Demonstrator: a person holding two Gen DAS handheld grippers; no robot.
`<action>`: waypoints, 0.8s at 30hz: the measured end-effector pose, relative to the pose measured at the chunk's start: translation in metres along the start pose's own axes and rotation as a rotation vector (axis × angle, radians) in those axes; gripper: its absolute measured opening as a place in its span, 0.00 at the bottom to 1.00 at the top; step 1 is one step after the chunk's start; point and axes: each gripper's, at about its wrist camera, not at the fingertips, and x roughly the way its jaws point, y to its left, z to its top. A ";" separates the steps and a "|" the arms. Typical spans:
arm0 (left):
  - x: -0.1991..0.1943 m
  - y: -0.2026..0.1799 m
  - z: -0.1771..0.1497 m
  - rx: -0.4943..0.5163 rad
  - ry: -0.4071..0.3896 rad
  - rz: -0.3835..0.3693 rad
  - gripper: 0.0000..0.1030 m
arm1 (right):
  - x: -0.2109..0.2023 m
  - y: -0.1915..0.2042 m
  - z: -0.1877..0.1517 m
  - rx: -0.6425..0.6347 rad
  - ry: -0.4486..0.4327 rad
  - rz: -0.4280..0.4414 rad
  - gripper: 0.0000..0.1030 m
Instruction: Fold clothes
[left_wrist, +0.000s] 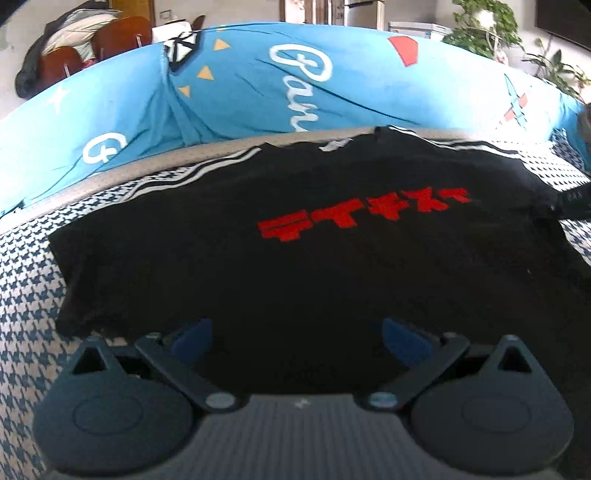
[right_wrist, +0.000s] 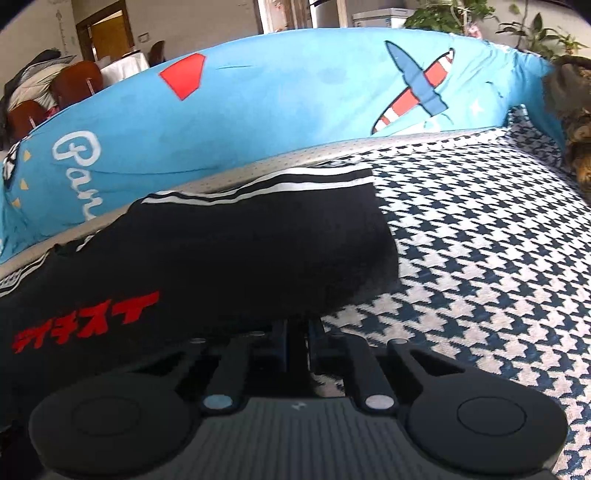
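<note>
Item: black T-shirt (left_wrist: 295, 266) with red block lettering (left_wrist: 364, 212) across the chest, lying spread on a houndstooth-patterned cushion surface (right_wrist: 480, 258); white-striped trim runs along its far edge, close to the grey piping of the cushion. Behind the cushion stands a bright blue cover (left_wrist: 258, 81) printed with white script, triangles and a striped aeroplane. Left gripper (left_wrist: 297, 334): angled downward over the near part of the shirt, blue-padded fingers (left_wrist: 194, 334) spread wide apart with only black fabric showing below the gap; nothing is clamped. Right gripper (right_wrist: 297, 332): angled downward at the shirt's near right edge, where cloth meets bare houndstooth; its fingers are drawn together to a narrow slit, and the black cloth edge lies directly over the fingertips, which hides whether any fabric is actually pinched between them. Background: wooden chairs (left_wrist: 92, 44) draped with clothing at far left, leafy houseplants (left_wrist: 487, 26) at far right, a furry brown shape (right_wrist: 576, 122) at the right border of the right wrist view.
</note>
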 end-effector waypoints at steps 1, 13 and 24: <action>0.000 -0.001 -0.001 0.005 0.001 -0.002 0.99 | 0.000 0.000 0.000 0.003 -0.002 -0.009 0.09; -0.021 -0.010 -0.034 0.016 -0.001 -0.008 1.00 | -0.033 -0.006 -0.004 0.103 0.003 -0.045 0.25; -0.055 -0.021 -0.073 0.023 -0.032 -0.017 1.00 | -0.085 0.004 -0.044 0.102 0.006 0.023 0.39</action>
